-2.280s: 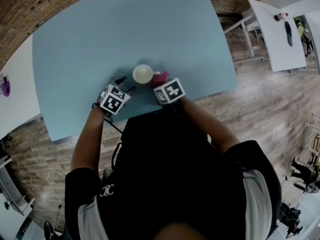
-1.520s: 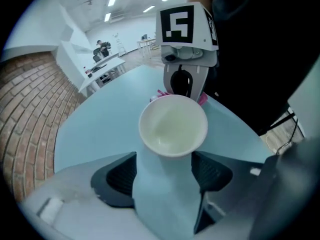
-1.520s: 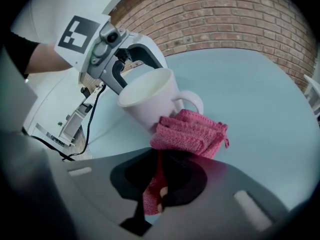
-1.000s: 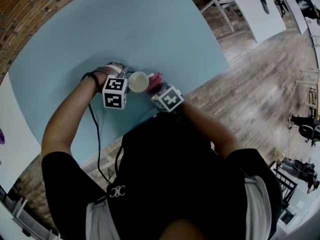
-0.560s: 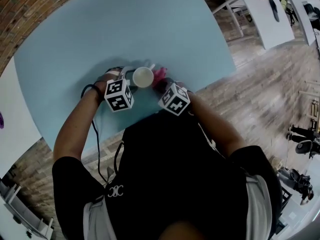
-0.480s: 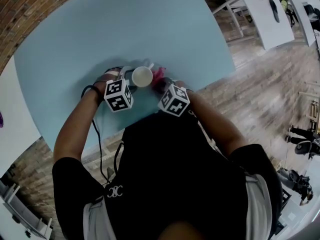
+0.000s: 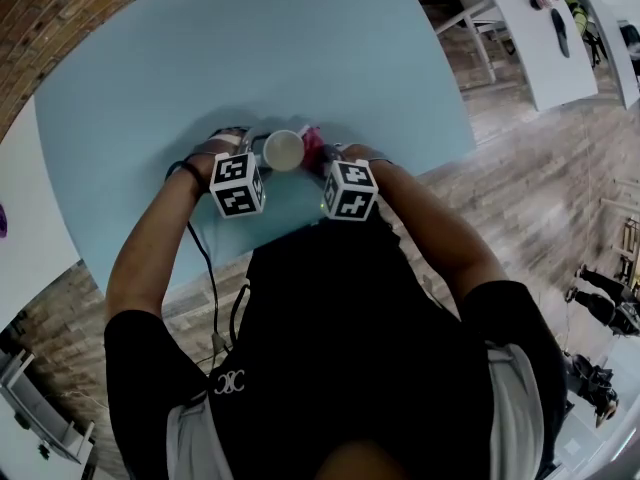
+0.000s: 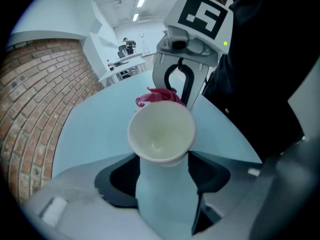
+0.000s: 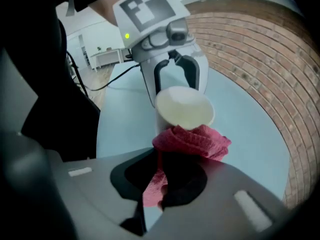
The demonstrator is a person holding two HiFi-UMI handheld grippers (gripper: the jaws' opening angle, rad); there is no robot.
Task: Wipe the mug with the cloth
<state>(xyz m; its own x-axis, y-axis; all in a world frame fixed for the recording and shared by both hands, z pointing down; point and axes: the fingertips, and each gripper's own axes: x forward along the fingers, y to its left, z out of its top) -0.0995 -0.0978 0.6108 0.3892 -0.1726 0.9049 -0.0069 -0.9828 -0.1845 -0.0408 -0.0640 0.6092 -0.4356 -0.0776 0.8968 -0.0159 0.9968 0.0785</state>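
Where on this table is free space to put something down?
The table is bare beyond the mug to its far edge, also left of the left gripper and right of the right gripper. Crowded between them: mug and cloth.

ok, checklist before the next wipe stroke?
1. Is the left gripper clamped on the mug? ok: the mug's body sits between both jaws.
2. Is the right gripper holding the cloth? ok: it is pinched in the jaws.
3. Is the cloth against the mug? ok: it is bunched at the mug's side, just under the rim.
4. Is the mug empty? ok: nothing is inside.
5. Is the mug resting on the table? cannot tell: its base is hidden.
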